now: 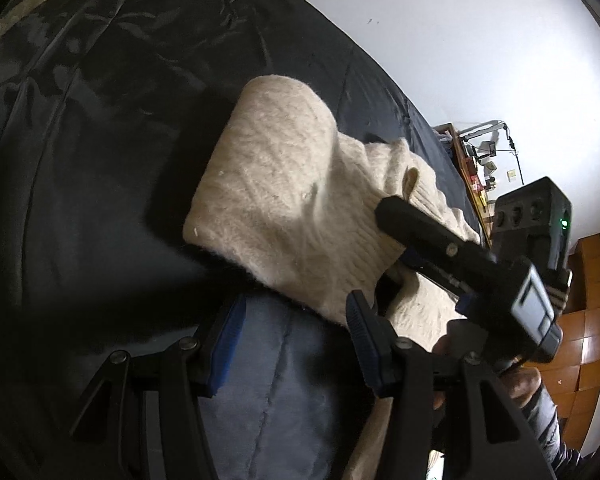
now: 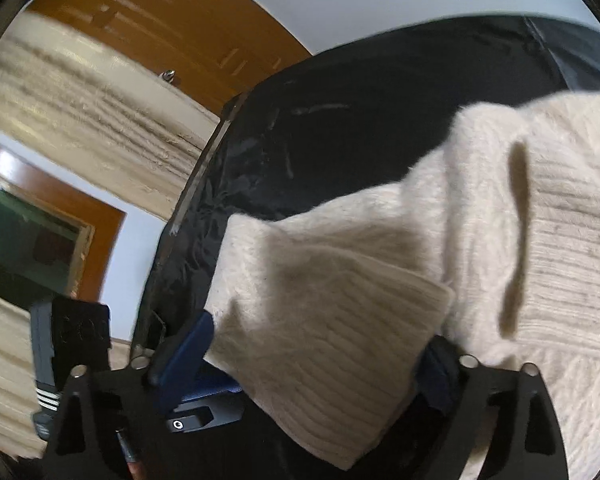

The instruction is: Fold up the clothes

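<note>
Cream sweater (image 1: 284,200) on dark bed (image 1: 100,160).
Left claw (image 1: 296,340) open, empty. Right claw (image 2: 312,364) spread wide, sweater between pads, unpressed.

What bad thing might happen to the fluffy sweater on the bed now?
1. The right tongs are open with a fold of the cream sweater between the pads, unpressed. That flap may flop back and undo the fold.
2. The fuzzy knit lies against the blue pads, so it might snag as the tongs pull away.
3. The left tongs hang open over the dark bedcover beside the sweater's edge, holding nothing, so nothing pins the sweater if it gets dragged.
</note>
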